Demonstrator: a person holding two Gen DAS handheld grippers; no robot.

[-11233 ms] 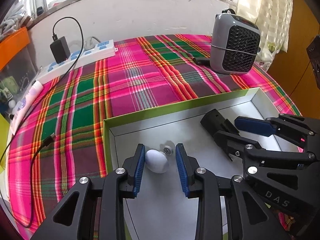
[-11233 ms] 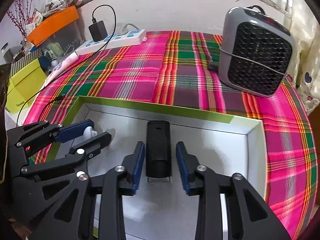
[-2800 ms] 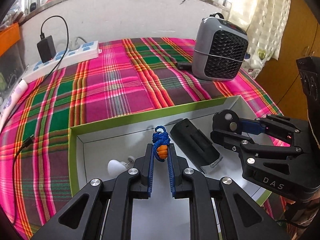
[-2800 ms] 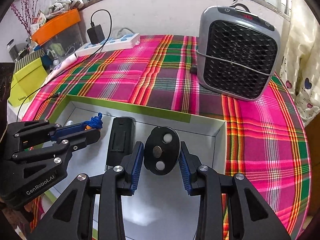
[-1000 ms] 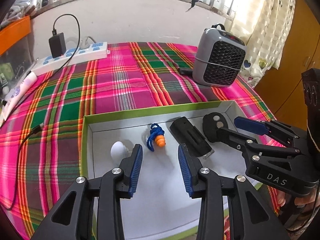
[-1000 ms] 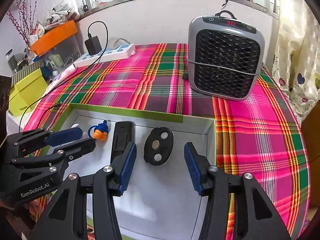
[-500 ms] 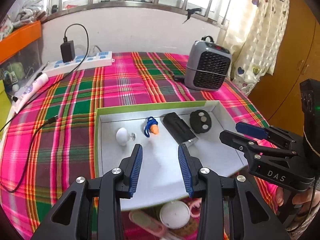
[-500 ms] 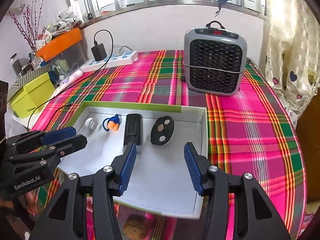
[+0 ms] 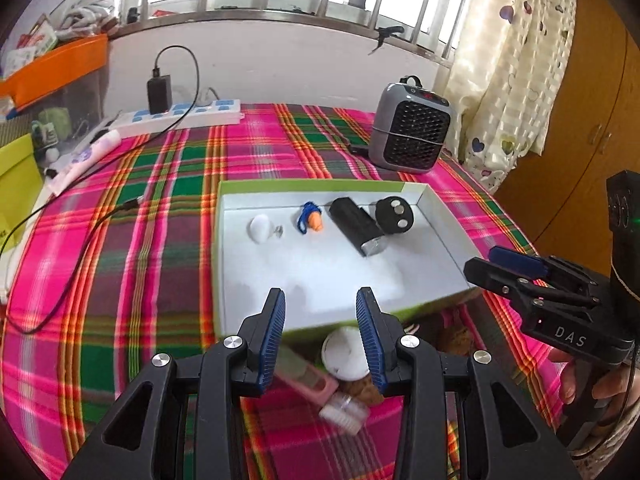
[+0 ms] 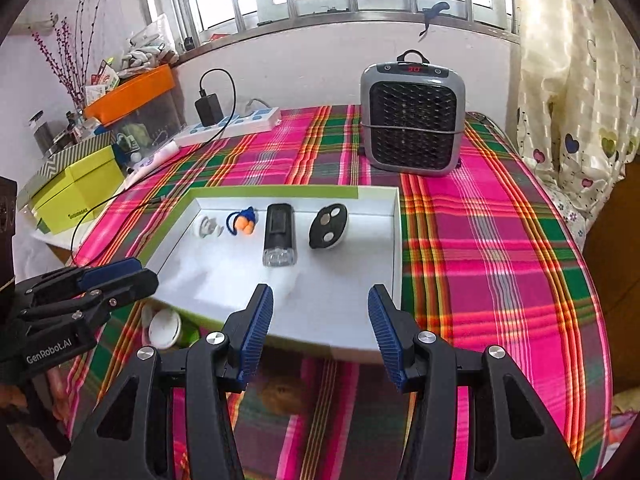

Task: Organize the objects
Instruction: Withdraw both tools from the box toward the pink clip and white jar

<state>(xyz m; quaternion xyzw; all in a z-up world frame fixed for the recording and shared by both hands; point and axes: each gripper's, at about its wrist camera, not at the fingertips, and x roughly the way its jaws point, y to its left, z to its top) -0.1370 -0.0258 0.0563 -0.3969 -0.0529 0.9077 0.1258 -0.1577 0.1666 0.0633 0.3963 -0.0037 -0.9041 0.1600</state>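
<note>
A shallow white tray [image 9: 444, 236] with green outer walls sits on a pink and green plaid tablecloth [image 9: 160, 208]. Along the tray's far wall, four items lie in a row, each apart from the next: a white knob-like piece [image 9: 259, 229], an orange earplug on a blue cord [image 9: 312, 220], a black flashlight [image 9: 356, 226] and a black oval fob with two silver buttons [image 9: 394, 216]. The left gripper [image 9: 321, 334] hovers over the tray's near edge, jaws spread and empty. The right gripper [image 10: 320, 330] hovers beside it, also spread wide, holding nothing. Just in front of the tray lie a white round lid [image 9: 345, 354] and a pink case [image 9: 304, 376], blurred. Behind the tray stands a grey heater [image 10: 412, 120].
</note>
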